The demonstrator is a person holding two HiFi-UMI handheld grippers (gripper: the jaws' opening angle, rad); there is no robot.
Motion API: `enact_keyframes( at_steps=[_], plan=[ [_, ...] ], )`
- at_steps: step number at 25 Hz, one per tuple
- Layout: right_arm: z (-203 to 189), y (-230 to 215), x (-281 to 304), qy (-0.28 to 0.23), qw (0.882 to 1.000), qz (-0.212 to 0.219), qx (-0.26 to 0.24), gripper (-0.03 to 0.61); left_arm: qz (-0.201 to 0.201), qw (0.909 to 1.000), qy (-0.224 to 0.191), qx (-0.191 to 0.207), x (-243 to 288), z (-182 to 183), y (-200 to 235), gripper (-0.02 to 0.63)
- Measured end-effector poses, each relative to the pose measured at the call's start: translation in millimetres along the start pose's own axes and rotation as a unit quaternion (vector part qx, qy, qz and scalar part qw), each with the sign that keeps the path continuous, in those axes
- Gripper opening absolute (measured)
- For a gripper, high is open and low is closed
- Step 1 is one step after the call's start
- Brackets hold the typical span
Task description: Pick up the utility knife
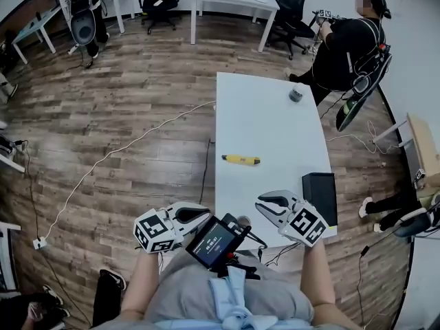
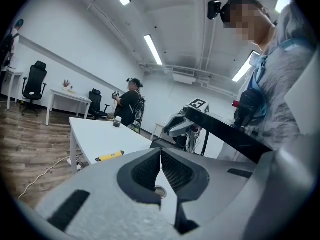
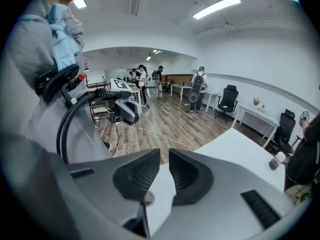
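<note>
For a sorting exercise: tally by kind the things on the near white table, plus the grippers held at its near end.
Knife: 1
Jar: 1
Box: 1
Grippers: 2 (left gripper, right gripper)
Total: 5

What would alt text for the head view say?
Seen from above, a yellow utility knife lies untouched on a white table. At the table's near end hover the left gripper and right gripper, both shut and empty.
</note>
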State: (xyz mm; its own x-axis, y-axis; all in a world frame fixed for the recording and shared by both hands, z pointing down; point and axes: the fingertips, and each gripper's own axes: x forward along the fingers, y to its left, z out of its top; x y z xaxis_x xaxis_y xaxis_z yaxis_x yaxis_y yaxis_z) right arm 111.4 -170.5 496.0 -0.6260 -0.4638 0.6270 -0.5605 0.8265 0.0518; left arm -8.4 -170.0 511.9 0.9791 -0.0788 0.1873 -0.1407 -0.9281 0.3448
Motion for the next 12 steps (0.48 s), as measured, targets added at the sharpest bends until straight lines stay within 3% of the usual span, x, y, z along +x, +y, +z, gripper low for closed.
enact_keyframes(
  at_steps=[12],
  plan=[
    [1.1, -32.2, 13.2, 0.007, 1.000, 0.014, -0.008, 0.034, 0.003, 0.9999, 0.008, -0.013, 19.1, 0.2, 13.7, 0.018]
  ],
)
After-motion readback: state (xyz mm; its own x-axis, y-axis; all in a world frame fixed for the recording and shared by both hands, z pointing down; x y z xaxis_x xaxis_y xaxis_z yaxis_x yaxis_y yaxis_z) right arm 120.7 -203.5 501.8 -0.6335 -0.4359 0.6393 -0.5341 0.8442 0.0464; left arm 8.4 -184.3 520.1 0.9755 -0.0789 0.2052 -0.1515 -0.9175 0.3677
